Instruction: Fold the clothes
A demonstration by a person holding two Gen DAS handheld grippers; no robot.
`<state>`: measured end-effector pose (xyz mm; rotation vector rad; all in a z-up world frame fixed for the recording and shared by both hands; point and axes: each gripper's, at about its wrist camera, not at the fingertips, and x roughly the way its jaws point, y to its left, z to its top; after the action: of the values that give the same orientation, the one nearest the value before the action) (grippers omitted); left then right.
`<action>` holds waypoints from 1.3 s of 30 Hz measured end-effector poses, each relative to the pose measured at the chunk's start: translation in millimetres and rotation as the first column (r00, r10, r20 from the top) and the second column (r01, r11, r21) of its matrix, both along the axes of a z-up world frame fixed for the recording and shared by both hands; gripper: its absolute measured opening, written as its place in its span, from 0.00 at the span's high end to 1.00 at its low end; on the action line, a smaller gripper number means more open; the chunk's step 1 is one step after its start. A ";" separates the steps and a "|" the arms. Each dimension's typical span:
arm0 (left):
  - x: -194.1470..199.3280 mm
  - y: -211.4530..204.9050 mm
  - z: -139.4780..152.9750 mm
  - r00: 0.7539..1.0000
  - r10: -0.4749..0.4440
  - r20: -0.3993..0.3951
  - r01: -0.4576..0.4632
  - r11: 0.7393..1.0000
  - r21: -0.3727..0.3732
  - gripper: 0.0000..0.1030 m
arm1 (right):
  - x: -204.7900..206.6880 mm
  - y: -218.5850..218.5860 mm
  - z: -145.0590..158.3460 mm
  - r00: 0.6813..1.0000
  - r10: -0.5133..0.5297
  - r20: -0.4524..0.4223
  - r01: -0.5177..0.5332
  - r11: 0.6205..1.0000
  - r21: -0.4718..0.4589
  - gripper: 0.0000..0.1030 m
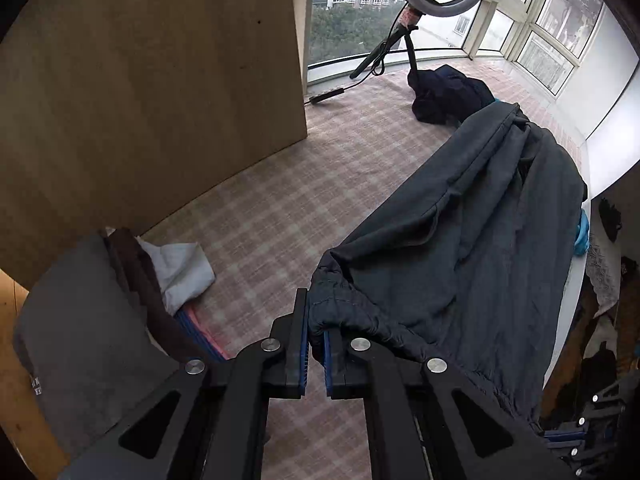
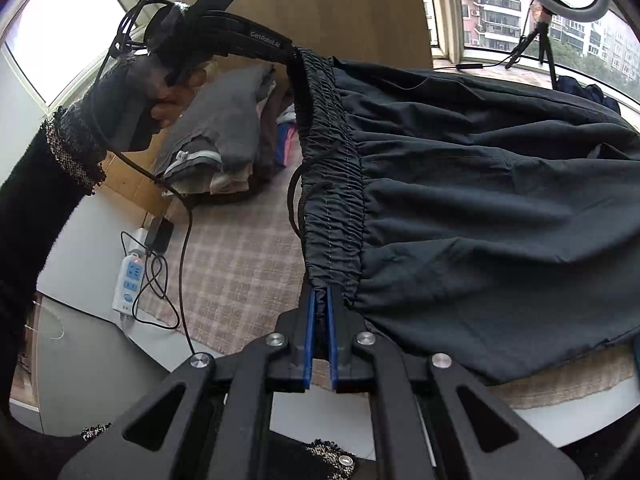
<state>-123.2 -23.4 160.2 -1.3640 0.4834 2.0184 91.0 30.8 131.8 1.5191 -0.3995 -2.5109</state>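
Note:
A dark navy pair of shorts [image 1: 472, 240] with an elastic waistband [image 2: 332, 184] is stretched over the checked tablecloth [image 1: 272, 216]. My left gripper [image 1: 316, 320] is shut on one end of the waistband. My right gripper [image 2: 320, 300] is shut on the other end. The left gripper also shows in the right wrist view [image 2: 296, 58], held by a gloved hand at the far waistband corner. The rest of the shorts [image 2: 500, 208] hangs off to the right and drapes onto the table.
A pile of folded clothes [image 1: 80, 320] lies at the left beside a wooden board [image 1: 140, 80]. Another dark garment [image 1: 448, 92] sits at the far side near a ring light stand [image 1: 404, 36]. A power strip [image 2: 128, 280] and cables lie at the table's left edge.

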 end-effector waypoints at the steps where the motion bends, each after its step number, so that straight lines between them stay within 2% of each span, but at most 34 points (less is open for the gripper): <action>1: 0.9 -8.1 -6.0 1.000 0.004 -0.008 -0.004 1.000 -0.031 0.96 | -5.1 -12.3 -7.3 1.000 0.020 0.016 -0.020 1.000 -0.004 0.95; 5: 5.8 -28.6 -41.7 1.000 0.010 -0.029 -0.014 0.990 -0.141 0.95 | -25.7 -57.6 -38.1 0.992 0.094 0.085 -0.091 0.995 -0.029 0.94; 10: 11.8 -34.7 -73.0 0.999 0.000 -0.039 -0.009 0.977 -0.215 0.95 | -44.8 -99.9 -73.5 0.971 0.170 0.165 -0.161 0.985 -0.067 0.93; 13: 16.8 -30.6 -74.5 0.998 -0.019 -0.058 0.004 0.967 -0.256 0.92 | -47.5 -109.1 -89.9 0.962 0.185 0.202 -0.171 0.981 -0.086 0.87; 16: 22.3 -27.0 -70.0 0.996 -0.042 -0.078 0.018 0.958 -0.287 0.87 | -39.6 -101.8 -80.9 0.955 0.211 0.208 -0.187 0.974 -0.131 0.84; 17: 23.8 -27.0 -67.2 0.996 -0.048 -0.080 0.023 0.958 -0.287 0.84 | -36.7 -98.9 -77.2 0.953 0.220 0.209 -0.192 0.971 -0.146 0.84; 18: 25.0 -28.0 -63.1 0.995 -0.049 -0.083 0.023 0.959 -0.284 0.81 | -33.8 -96.0 -73.5 0.950 0.229 0.210 -0.197 0.967 -0.161 0.78; 19: 26.0 -29.8 -58.4 0.995 -0.049 -0.088 0.023 0.960 -0.278 0.81 | -28.7 -90.6 -64.1 0.955 0.233 0.185 -0.206 0.966 -0.156 0.70; 21: 27.9 -33.4 -48.8 0.994 -0.049 -0.099 0.021 0.964 -0.266 0.80 | -17.2 -78.0 -41.8 0.964 0.238 0.119 -0.223 0.966 -0.133 0.61; 23: 28.6 -40.6 -37.7 0.993 -0.030 -0.112 0.002 0.970 -0.242 0.80 | -5.6 -62.4 -20.3 0.972 0.230 0.051 -0.223 0.969 -0.106 0.60; 25: 32.0 -49.5 -22.4 0.992 -0.001 -0.126 -0.024 0.980 -0.198 0.80 | 6.5 -30.5 -1.0 0.987 0.158 -0.014 -0.158 0.983 -0.089 0.60; 27: 41.7 -57.5 -3.8 0.990 0.024 -0.138 -0.042 0.991 -0.129 0.80 | 19.5 14.7 16.5 0.996 0.043 -0.075 -0.051 0.994 -0.100 0.60; 29: 54.3 -63.7 14.8 0.988 0.044 -0.148 -0.053 0.997 -0.060 0.81 | 37.7 72.5 27.5 0.988 -0.103 -0.112 0.087 0.987 -0.139 0.60; 31: 78.7 -62.0 32.2 0.986 0.034 -0.161 -0.034 0.999 0.006 0.82 | 61.9 139.1 34.6 0.953 -0.268 -0.138 0.244 0.954 -0.173 0.59; 33: 112.1 -50.1 43.6 0.983 -0.003 -0.182 0.012 0.999 0.047 0.82 | 92.5 209.0 38.1 0.890 -0.430 -0.151 0.399 0.896 -0.198 0.59; 35: 148.7 -31.5 49.3 0.980 -0.052 -0.191 0.068 0.995 0.078 0.82 | 127.0 277.1 38.7 0.808 -0.570 -0.149 0.532 0.815 -0.228 0.56; 37: 182.6 -7.5 46.7 0.979 -0.090 -0.184 0.110 0.989 0.098 0.80 | 164.5 343.3 38.0 0.709 -0.691 -0.142 0.645 0.716 -0.267 0.52; 39: 212.1 20.2 38.0 0.981 -0.109 -0.158 0.129 0.984 0.123 0.80 | 202.3 406.0 36.4 0.615 -0.774 -0.153 0.723 0.631 -0.283 0.49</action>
<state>88.9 -3.2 198.2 -1.0831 0.4767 2.0252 293.3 436.8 168.2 1.0211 -1.4688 -3.0743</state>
